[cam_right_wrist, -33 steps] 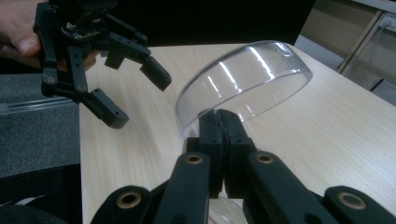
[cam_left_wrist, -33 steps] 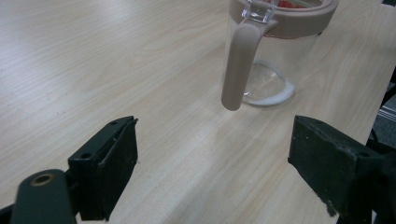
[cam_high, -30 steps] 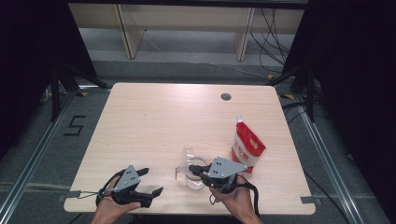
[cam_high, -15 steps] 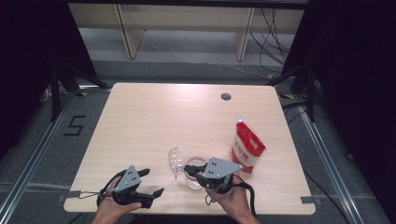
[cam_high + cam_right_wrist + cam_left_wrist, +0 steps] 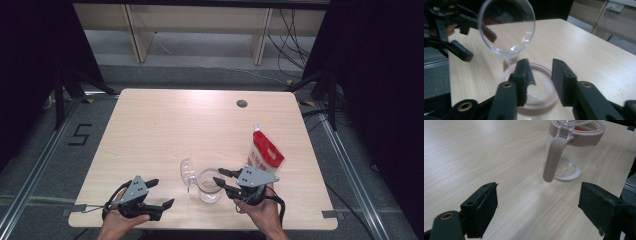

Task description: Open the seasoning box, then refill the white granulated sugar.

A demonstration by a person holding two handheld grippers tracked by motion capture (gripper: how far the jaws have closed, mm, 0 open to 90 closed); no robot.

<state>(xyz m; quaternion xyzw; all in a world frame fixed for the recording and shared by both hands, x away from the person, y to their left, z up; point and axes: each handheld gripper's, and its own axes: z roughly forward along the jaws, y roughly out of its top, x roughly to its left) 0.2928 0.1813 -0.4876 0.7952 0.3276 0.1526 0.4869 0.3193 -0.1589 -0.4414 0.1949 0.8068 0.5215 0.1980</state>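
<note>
Clear jar (image 5: 210, 186) upright near the table's (image 5: 165, 125) front edge, hinged lid (image 5: 187, 171) flipped up, handle toward left gripper (image 5: 157, 193), its jaws spread wide, right gripper (image 5: 224, 180) jaws just opening, empty, over the rim, red pouch (image 5: 264, 156) beside

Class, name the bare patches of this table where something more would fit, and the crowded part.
The far half of the table is bare up to the small round hole. The left side, beyond the left gripper, is free too. The near right is crowded: the clear jar with its lid flipped open, the right gripper at its rim, and the red and white pouch.
</note>
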